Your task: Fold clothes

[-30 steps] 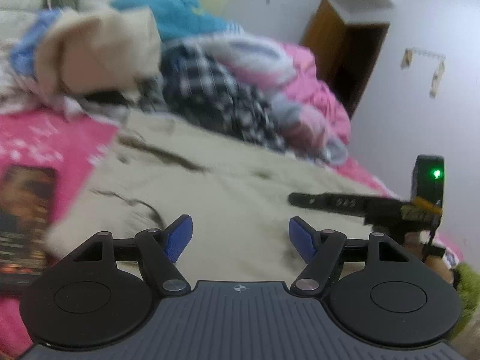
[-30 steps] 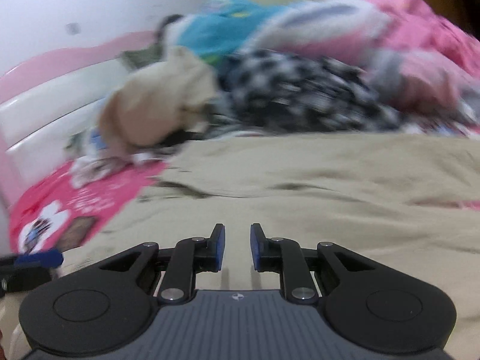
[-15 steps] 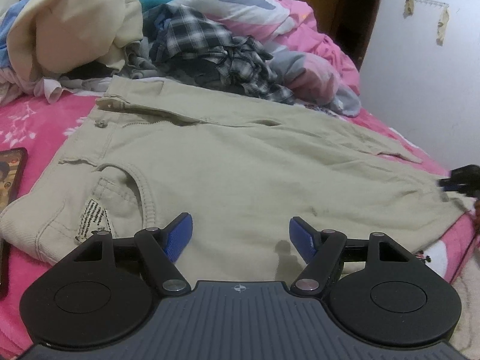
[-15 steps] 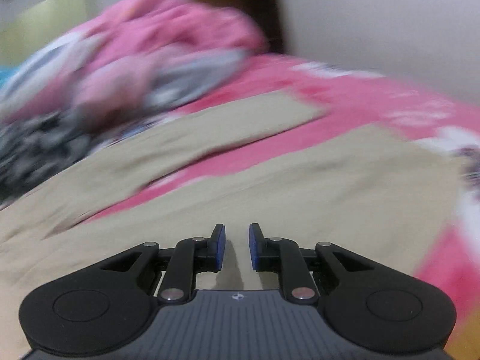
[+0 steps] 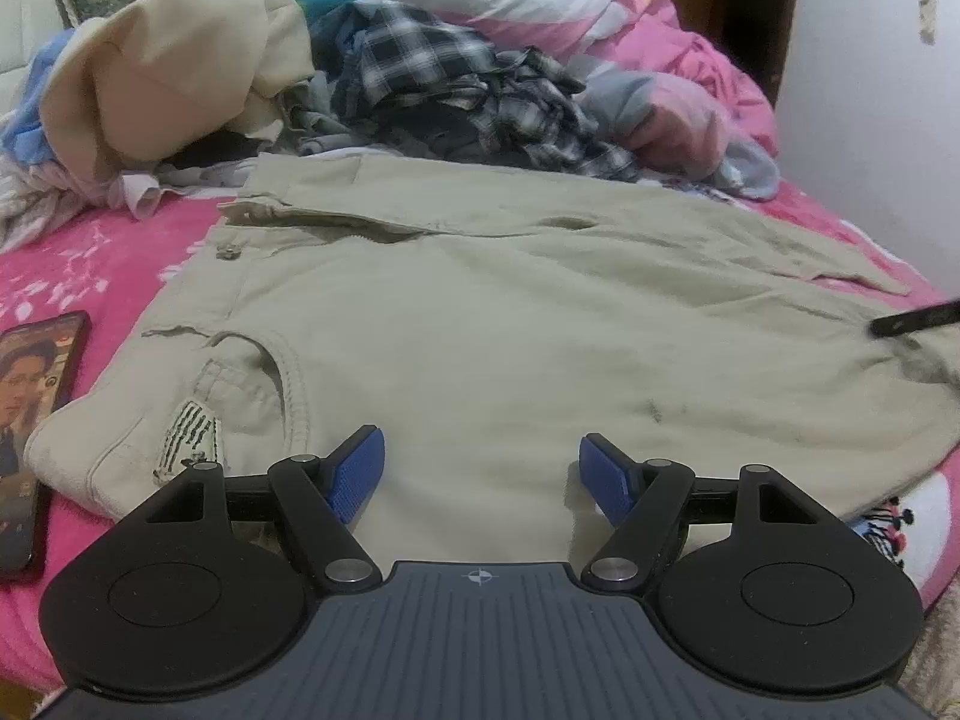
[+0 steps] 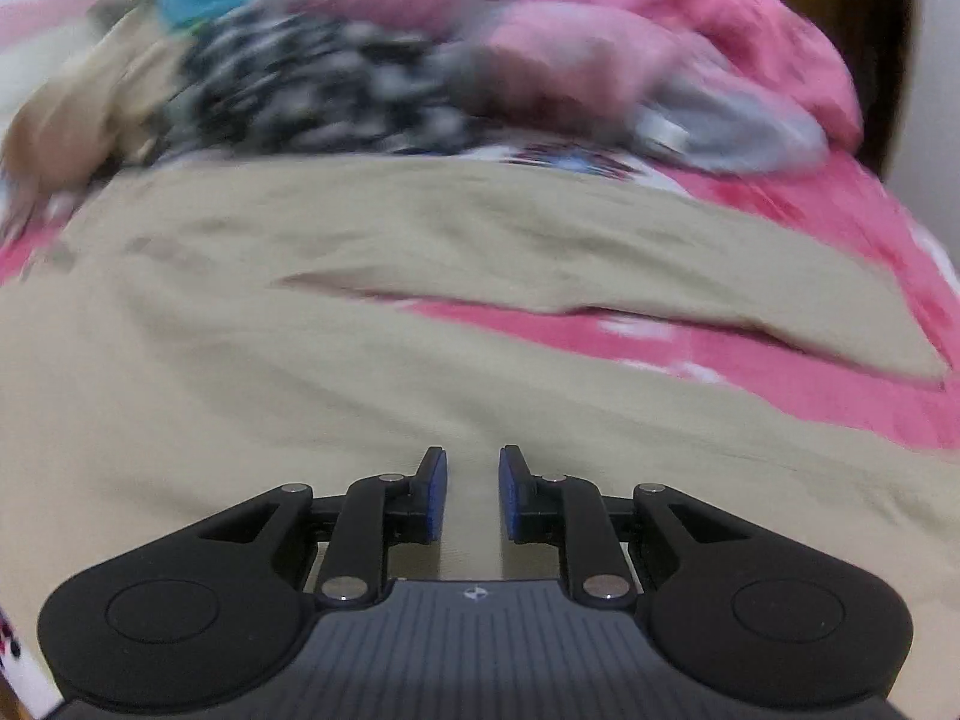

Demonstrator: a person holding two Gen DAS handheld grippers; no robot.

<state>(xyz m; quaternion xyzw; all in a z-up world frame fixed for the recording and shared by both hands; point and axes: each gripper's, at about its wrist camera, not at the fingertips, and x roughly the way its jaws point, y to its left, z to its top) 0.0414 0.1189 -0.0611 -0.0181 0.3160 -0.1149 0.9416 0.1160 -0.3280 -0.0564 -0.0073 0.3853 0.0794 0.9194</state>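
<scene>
Two grippers over beige trousers [image 5: 510, 312], spread flat on pink bedsheet [image 5: 108, 258]. Left gripper [image 5: 480, 468] jaws wide, empty, near waistband. Right gripper [image 6: 471, 492] jaws narrowly apart, empty, over legs. Grip hem and waistband edges squarely; fold evenly.

Soft, even indoor light; left wrist view sharp, right wrist view smeared by motion.

In the left wrist view the beige trousers [image 5: 510, 324] show crisp seams and only faint shadows beneath the blue finger pads [image 5: 354, 474]; the far clothes pile [image 5: 420, 78] is slightly soft, and the white wall [image 5: 870, 120] at the right is bright without glare. Fisheye bending curves the bed's edges and darkens the corners. In the right wrist view the trousers [image 6: 300, 360] and the far pile [image 6: 336, 84] streak sideways, worst at the left, while the right gripper [image 6: 471, 492] itself stays sharp.
</scene>
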